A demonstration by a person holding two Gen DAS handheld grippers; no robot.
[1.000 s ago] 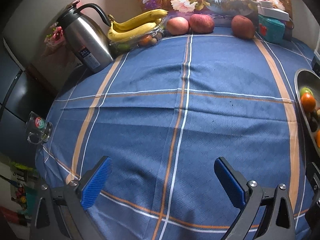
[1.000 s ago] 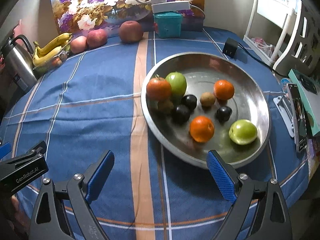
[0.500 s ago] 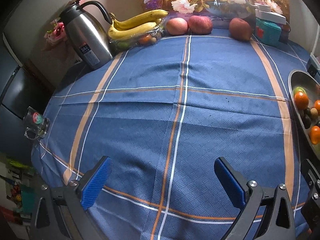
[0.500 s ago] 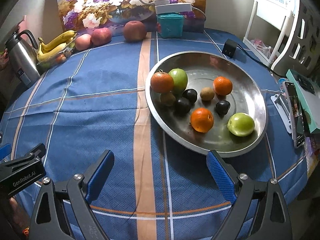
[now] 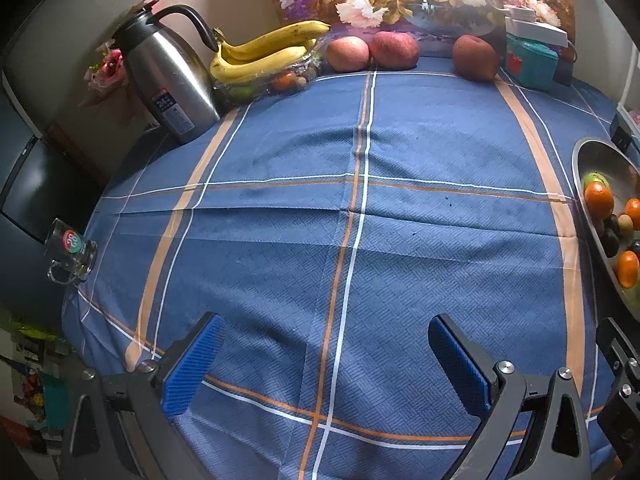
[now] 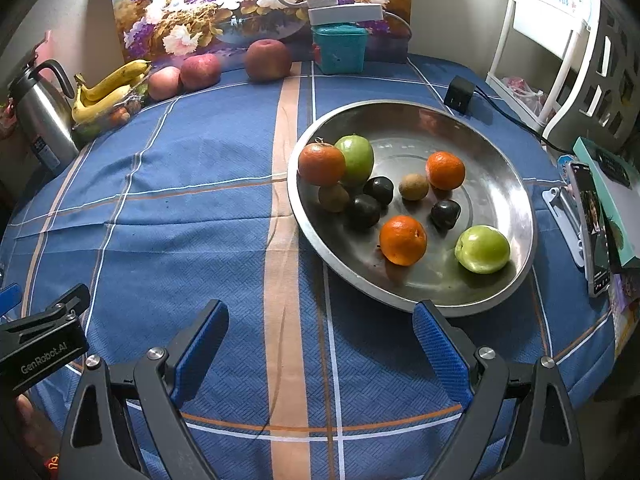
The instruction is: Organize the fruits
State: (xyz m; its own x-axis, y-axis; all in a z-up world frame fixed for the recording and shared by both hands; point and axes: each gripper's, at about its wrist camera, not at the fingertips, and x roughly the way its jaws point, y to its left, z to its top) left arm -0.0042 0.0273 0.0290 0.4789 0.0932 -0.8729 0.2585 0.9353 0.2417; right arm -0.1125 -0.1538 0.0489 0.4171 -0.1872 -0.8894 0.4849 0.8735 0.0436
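Observation:
A steel bowl [image 6: 508, 168] on the blue checked tablecloth holds oranges [image 6: 402, 240], green apples [image 6: 482, 249], dark plums [image 6: 364, 210] and small brown fruits [image 6: 414, 187]. Its edge shows at the right of the left wrist view [image 5: 580, 168]. Bananas [image 5: 264, 54] lie on a clear tray at the back beside three red apples [image 5: 394, 50]. My left gripper [image 5: 326, 364] is open and empty above the cloth's near edge. My right gripper [image 6: 320, 344] is open and empty just in front of the bowl.
A steel kettle [image 5: 168, 80] stands at the back left. A glass mug [image 5: 70, 250] sits at the left table edge. A teal box [image 6: 340, 48] and lamp stand at the back. A phone [image 6: 592, 224] and a black adapter [image 6: 460, 94] lie right of the bowl.
Both grippers have drawn back and slightly up from the table, so the bowl and the back fruits look farther away. Both stay open. No fruit has moved.

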